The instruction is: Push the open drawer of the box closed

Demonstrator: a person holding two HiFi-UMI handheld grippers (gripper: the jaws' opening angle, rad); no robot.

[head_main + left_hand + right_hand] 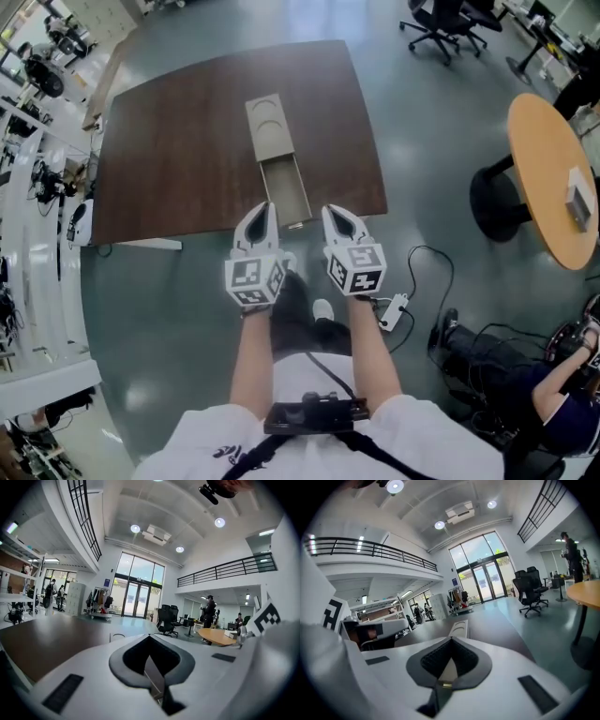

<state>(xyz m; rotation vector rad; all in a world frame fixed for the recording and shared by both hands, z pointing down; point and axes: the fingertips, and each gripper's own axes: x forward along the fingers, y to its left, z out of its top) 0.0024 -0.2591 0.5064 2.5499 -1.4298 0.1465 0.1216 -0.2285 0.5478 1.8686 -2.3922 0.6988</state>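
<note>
A tan box (pixel 269 128) lies on the dark brown table (pixel 178 159), and its open drawer (pixel 285 190) is pulled out toward the table's near edge. My left gripper (pixel 266 208) hovers just left of the drawer's front end, its jaws closed to a point with nothing in them. My right gripper (pixel 330 212) is just right of the drawer front, also shut and empty. In the left gripper view, the gripper (pixel 149 637) points over the table at the box (pixel 117 636). In the right gripper view, the gripper (pixel 451 639) faces the box (pixel 459 627) from close by.
A round orange table (pixel 548 178) stands at the right, with a small box on it. Office chairs (pixel 441 23) are at the back right. A power strip (pixel 392 311) and cables lie on the floor by my feet. A seated person (pixel 553 394) is at the lower right.
</note>
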